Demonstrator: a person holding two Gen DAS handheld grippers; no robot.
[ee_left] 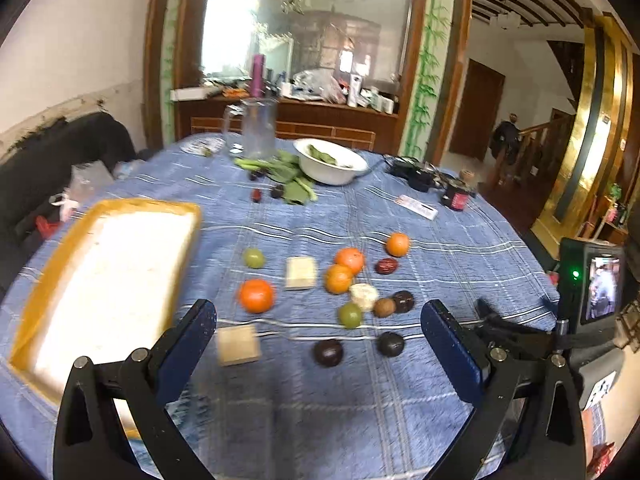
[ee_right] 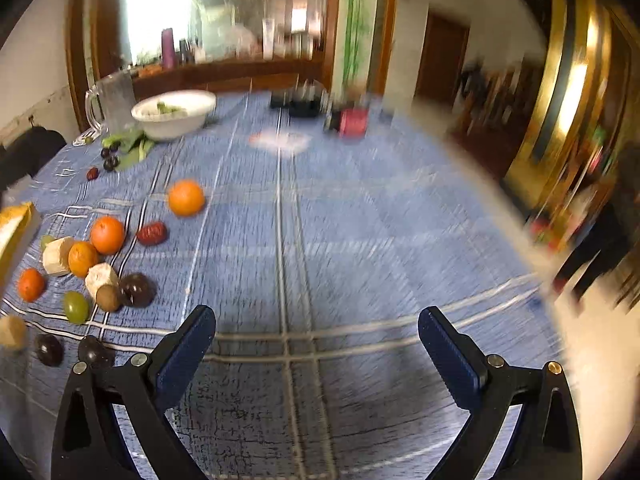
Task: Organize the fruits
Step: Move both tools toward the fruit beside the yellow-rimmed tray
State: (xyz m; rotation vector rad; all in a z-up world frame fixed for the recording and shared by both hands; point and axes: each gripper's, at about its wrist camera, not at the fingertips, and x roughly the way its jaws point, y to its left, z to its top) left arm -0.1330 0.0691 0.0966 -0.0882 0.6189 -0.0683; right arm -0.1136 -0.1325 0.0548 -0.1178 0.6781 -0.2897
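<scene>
Left gripper (ee_left: 318, 328) gaped wide, empty, above the table (ee_left: 280, 400); tray (ee_left: 108, 280) at left edge, fruits (ee_left: 340, 280) scattered mid-table beside it. Right gripper (ee_right: 316, 338) also wide open, holding nothing.

1. Four round orange citrus fruits (ee_left: 256, 295), (ee_left: 349, 260), (ee_left: 338, 279), (ee_left: 397, 244).
2. Two pale green grapes (ee_left: 254, 258), (ee_left: 350, 315).
3. Three dark purple round fruits (ee_left: 328, 352), (ee_left: 390, 343), (ee_left: 403, 301).
4. One brown kiwi (ee_left: 384, 307).
5. One glossy red date (ee_left: 386, 265).
6. Two pale wooden blocks (ee_left: 237, 345), (ee_left: 301, 273).
7. One yellow-rimmed rectangular tray (ee_left: 188, 210).
8. One white round bowl (ee_left: 320, 170).
9. One clear glass pitcher (ee_left: 258, 128).
</scene>
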